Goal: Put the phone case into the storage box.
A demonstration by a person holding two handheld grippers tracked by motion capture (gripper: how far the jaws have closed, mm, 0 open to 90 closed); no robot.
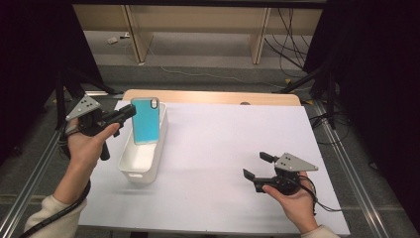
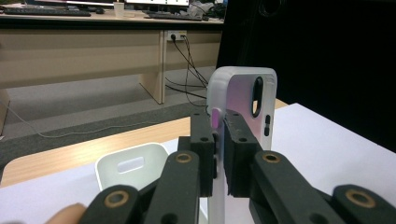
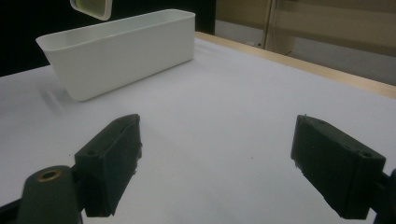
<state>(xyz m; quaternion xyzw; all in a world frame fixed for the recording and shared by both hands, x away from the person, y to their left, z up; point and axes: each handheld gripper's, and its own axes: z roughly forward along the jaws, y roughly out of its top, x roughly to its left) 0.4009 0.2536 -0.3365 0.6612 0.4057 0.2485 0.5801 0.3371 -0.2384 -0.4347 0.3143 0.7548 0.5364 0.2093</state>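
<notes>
At the far left my left gripper [image 1: 130,111] pinches the phone case [image 1: 146,120] by one long edge, holding it upright above the far end of the white bin [image 1: 130,164], its lower end hanging within the bin's walls. The bin sits along the left part of the white table sheet [image 1: 223,148], close to that edge. From the bin rightward the sheet lies bare and wide. My right gripper [image 1: 257,165] hovers low near the front right, jaws spread wide with nothing between them, well apart from the bin. The high view shows the case's teal face; the left gripper view shows its pale side [image 2: 243,100] with the camera cutout, clamped between my pads [image 2: 203,140]
</notes>
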